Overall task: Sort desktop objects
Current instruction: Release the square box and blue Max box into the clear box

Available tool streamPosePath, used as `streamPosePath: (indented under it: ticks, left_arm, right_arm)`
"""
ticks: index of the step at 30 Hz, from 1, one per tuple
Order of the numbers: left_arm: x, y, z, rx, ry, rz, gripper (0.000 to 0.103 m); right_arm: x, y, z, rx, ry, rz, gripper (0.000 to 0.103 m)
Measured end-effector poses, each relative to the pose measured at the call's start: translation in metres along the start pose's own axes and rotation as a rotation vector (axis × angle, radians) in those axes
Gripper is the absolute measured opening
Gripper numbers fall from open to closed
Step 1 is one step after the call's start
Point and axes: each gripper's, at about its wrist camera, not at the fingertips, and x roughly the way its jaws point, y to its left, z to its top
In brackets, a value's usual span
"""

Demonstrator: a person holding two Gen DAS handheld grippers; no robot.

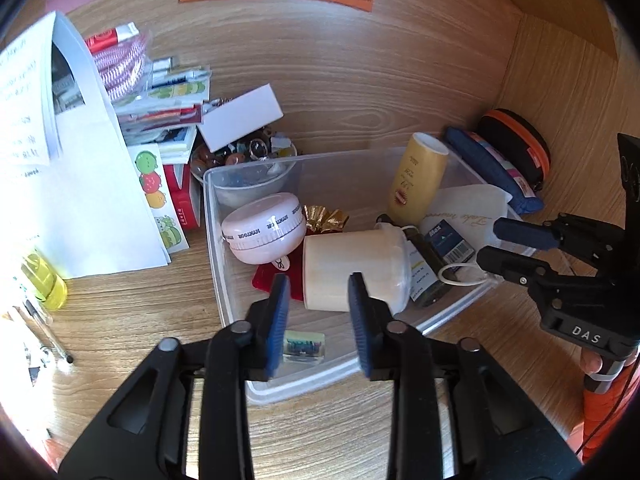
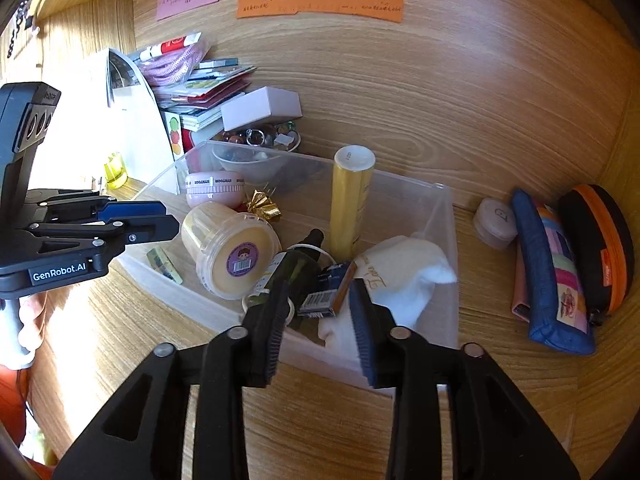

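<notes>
From the left wrist camera, the left gripper (image 1: 319,292) hangs over the near wall of a clear plastic bin (image 1: 224,272) on the wooden desk (image 1: 132,320), its blue-padded jaws apart with nothing pressed between them. Beyond the fingertips a cream jar (image 1: 352,268) lies on its side in the bin, beside a pink round timer (image 1: 264,226), a crumpled gold foil wrapper (image 1: 324,219), a yellow tube (image 1: 418,178) leaning on the far wall, a dark dropper bottle (image 1: 424,276) and a white cloth (image 1: 468,208). A small clear block (image 1: 303,347) lies at the bin's near corner. Left of the bin stand loose papers (image 1: 80,184) and a bowl of beads (image 1: 248,156). The right gripper (image 1: 490,244) shows at the right edge, over the bin's right end. From the right wrist camera, the right gripper (image 2: 320,294) hovers above the bin's near wall (image 2: 416,344), jaws parted and empty, with the dropper bottle (image 2: 300,268) and a small dark box with a barcode (image 2: 328,290) just past them. On the desk right of the bin sit a small pale pot (image 2: 496,222), a blue patchwork pouch (image 2: 552,276) and an orange-zipped black case (image 2: 600,240).
</notes>
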Motion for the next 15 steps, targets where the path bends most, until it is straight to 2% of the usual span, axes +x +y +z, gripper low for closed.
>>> streamPosePath:
  ticks: [2, 12, 15]
  left_arm:
    - [-0.005, -0.005, -0.001, 0.015, -0.014, 0.012, 0.039]
    - [-0.038, -0.03, -0.013, 0.082, -0.088, 0.067, 0.066]
    - [-0.048, -0.035, -0.018, 0.083, -0.112, 0.08, 0.075]
  right_arm:
    - [-0.007, 0.001, -0.002, 0.004, -0.01, -0.013, 0.038]
    - [-0.041, 0.009, -0.014, 0.001, -0.052, -0.018, 0.04]
    - [-0.051, 0.014, -0.019, -0.006, -0.064, -0.018, 0.046]
